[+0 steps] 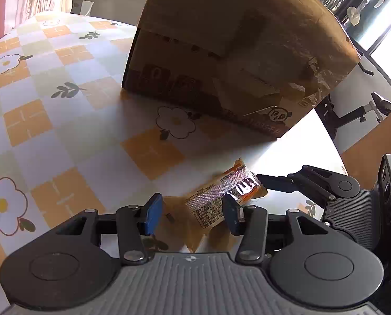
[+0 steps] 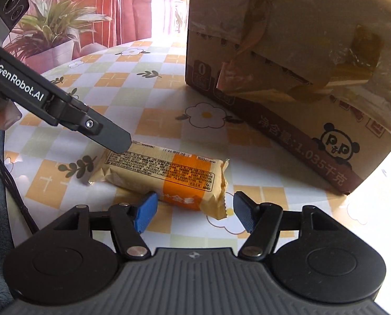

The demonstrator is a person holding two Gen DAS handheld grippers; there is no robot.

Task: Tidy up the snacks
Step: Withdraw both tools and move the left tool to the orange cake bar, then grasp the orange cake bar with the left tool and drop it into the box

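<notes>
Both tongs spread wide, holding nothing: left tongs [image 1: 193, 214], right tongs [image 2: 195, 210]. Snack bar [image 2: 164, 173] flat on worktop [image 2: 122, 86] beside cardboard box [image 2: 287, 52]. Risk: slippery wrapper skidding, opposing pulls tearing it.

The cardboard box [image 2: 287, 73] stands tall on the worktop [image 2: 132, 97], walling off the far right side. Left of it the checked cloth lies open and unobstructed. Near the front, the snack packet [image 2: 166, 173] lies flat between the left claw [image 2: 116, 141] and right claw [image 2: 195, 212].
</notes>
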